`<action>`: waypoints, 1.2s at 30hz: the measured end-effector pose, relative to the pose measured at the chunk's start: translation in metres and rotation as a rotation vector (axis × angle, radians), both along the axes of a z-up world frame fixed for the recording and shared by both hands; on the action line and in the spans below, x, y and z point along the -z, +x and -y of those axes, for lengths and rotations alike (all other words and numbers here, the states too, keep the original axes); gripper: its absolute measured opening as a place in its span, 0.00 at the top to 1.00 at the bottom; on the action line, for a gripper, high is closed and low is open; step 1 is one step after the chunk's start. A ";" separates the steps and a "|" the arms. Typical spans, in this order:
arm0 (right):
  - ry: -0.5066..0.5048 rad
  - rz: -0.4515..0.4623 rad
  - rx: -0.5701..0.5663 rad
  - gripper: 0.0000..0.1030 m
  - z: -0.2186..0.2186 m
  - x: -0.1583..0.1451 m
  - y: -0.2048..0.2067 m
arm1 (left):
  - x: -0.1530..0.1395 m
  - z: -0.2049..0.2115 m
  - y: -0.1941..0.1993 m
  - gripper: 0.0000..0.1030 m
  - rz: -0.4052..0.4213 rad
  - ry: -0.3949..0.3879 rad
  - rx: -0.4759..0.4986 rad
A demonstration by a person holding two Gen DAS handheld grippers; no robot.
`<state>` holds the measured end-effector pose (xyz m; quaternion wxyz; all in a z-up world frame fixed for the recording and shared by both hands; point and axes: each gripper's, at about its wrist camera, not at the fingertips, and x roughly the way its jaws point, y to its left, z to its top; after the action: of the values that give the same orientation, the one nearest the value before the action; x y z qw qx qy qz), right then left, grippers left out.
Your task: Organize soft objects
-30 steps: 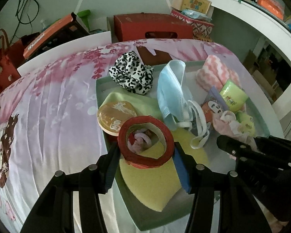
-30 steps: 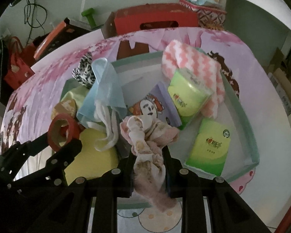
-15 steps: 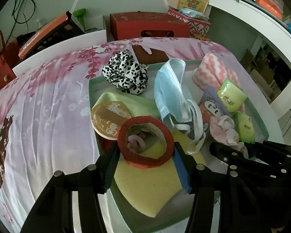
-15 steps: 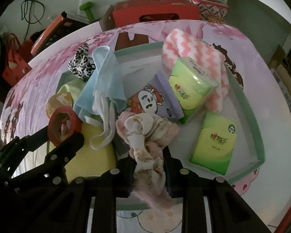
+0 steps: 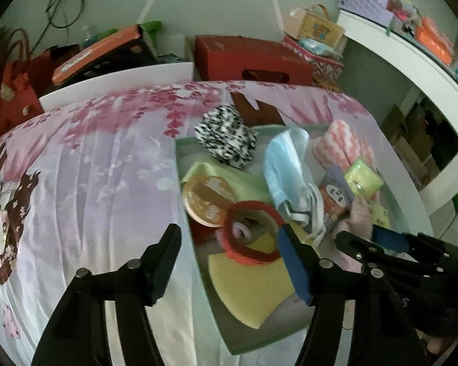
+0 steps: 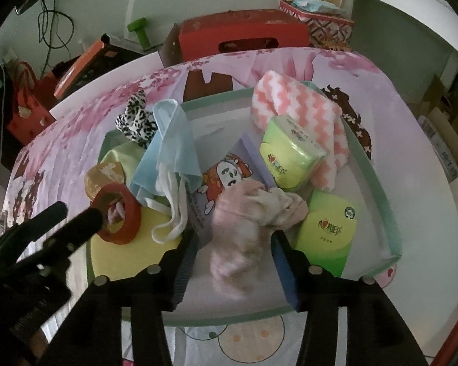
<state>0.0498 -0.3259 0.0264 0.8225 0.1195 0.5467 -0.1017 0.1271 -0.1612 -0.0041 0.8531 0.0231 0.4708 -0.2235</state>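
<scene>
Tape, a red roll (image 5: 252, 233) with a pale cardboard core and something pink tucked inside it, lay tilted on a yellow sponge sheet (image 5: 253, 286) at the near left of the shallow green tray (image 6: 378, 189). The left gripper (image 5: 229, 253) was opening around it; its blue-padded finger stood just beside the roll's right edge, whether touching I could not tell, and the other finger was well clear over the bedsheet (image 5: 85, 183). Beside the roll sat a round brown lid (image 5: 206, 199) and, farther back, a black-and-white spotted fabric piece (image 5: 227, 140).

The right gripper (image 6: 232, 244) was opening too, with a crumpled pink sock (image 6: 244, 222) slumped loose between its fingers, blurred, the pads no longer pressing it. The sock rested on the tray floor against a cartoon-printed tissue pack (image 6: 229, 177). A light blue face mask (image 6: 171, 143) draped over the middle, its white loops trailing onto the sponge. Two green tissue packs (image 6: 329, 231) and a pink-and-white zigzag cloth (image 6: 302, 106) filled the right side. Beyond the bed stood a red box (image 6: 244, 35).
</scene>
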 end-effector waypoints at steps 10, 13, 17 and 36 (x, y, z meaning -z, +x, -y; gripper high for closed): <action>0.006 0.017 0.005 0.26 0.001 -0.002 0.000 | 0.018 -0.035 0.018 0.28 -0.085 0.063 -0.169; 0.007 0.029 0.012 0.20 0.001 -0.004 0.000 | 0.022 -0.041 0.020 0.27 -0.093 0.097 -0.198; 0.006 0.040 0.025 0.14 0.003 -0.005 0.000 | 0.024 -0.046 0.021 0.27 -0.100 0.109 -0.222; -0.001 0.029 0.032 0.00 0.001 0.000 0.001 | 0.032 -0.054 0.024 0.06 -0.105 0.161 -0.268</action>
<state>0.0506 -0.3273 0.0262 0.8287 0.1294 0.5326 -0.1131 0.1511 -0.1073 -0.0359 0.8450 0.0167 0.5299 -0.0701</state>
